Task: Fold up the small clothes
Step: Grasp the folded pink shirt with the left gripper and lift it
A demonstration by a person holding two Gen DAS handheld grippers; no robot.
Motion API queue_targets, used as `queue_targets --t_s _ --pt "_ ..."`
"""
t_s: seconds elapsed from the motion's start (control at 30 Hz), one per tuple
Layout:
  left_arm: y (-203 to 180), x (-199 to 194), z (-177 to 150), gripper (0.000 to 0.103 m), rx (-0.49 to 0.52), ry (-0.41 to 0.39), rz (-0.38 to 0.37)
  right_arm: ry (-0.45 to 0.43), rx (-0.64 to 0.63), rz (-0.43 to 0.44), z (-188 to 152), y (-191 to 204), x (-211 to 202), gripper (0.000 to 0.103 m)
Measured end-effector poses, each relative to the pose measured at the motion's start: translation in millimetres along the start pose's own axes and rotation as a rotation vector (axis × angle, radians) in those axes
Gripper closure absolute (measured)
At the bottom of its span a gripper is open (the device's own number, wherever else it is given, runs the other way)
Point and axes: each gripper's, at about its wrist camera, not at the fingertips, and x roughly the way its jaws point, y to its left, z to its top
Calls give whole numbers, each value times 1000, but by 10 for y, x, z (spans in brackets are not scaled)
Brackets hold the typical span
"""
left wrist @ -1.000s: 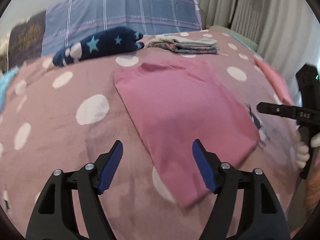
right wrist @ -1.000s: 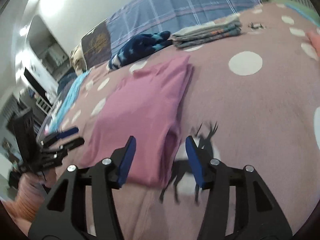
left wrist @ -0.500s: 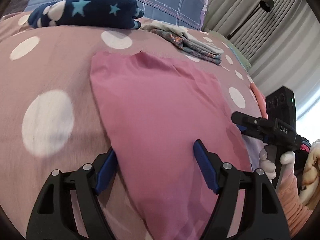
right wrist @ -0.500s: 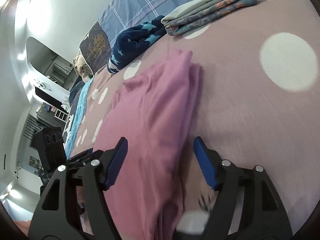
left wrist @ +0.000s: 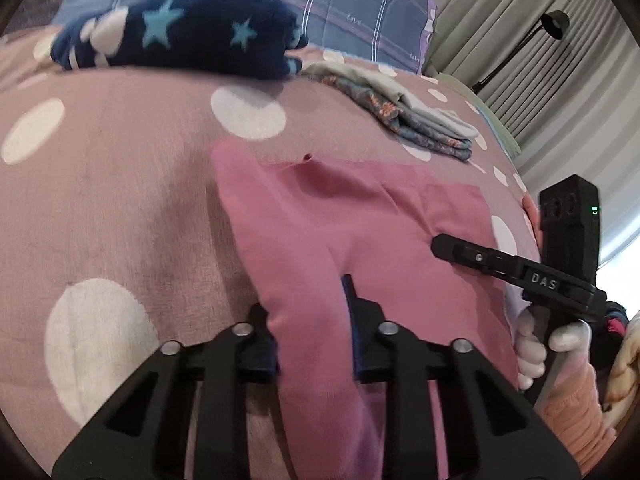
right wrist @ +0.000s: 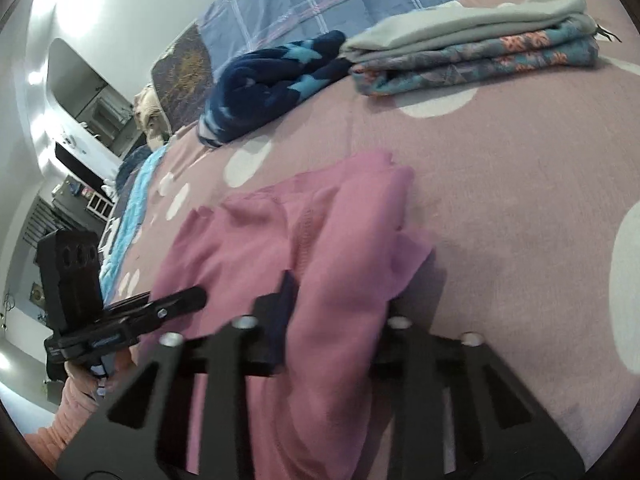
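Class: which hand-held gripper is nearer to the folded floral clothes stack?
Right. The right hand-held gripper pinches the pink garment on the edge facing the clothes stack; the left hand-held gripper pinches the edge farther from it.

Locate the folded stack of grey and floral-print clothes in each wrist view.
Left wrist: the folded stack of grey and floral-print clothes lies upper right of centre, beyond the pink garment.
Right wrist: it lies upper right.
Shared landmark: the navy star-patterned fleece beside it.
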Motion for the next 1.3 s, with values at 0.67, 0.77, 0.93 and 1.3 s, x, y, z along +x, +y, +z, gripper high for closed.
queue_targets --t_s 0.67,0.77,0.93,1.3 --pt "-1597 -1402 509 82 361 -370 31 -508 -271 -131 86 948 -2097 85" --pt "-1858 -1467 676 82 404 -401 45 -550 -285 -167 239 977 -2298 85" --pt "-2223 -1486 1082 82 459 -428 61 -605 -329 -271 605 981 -2576 85" --pt "-2501 -1132 1826 82 542 -473 141 -655 -339 -407 1538 665 -2545 85"
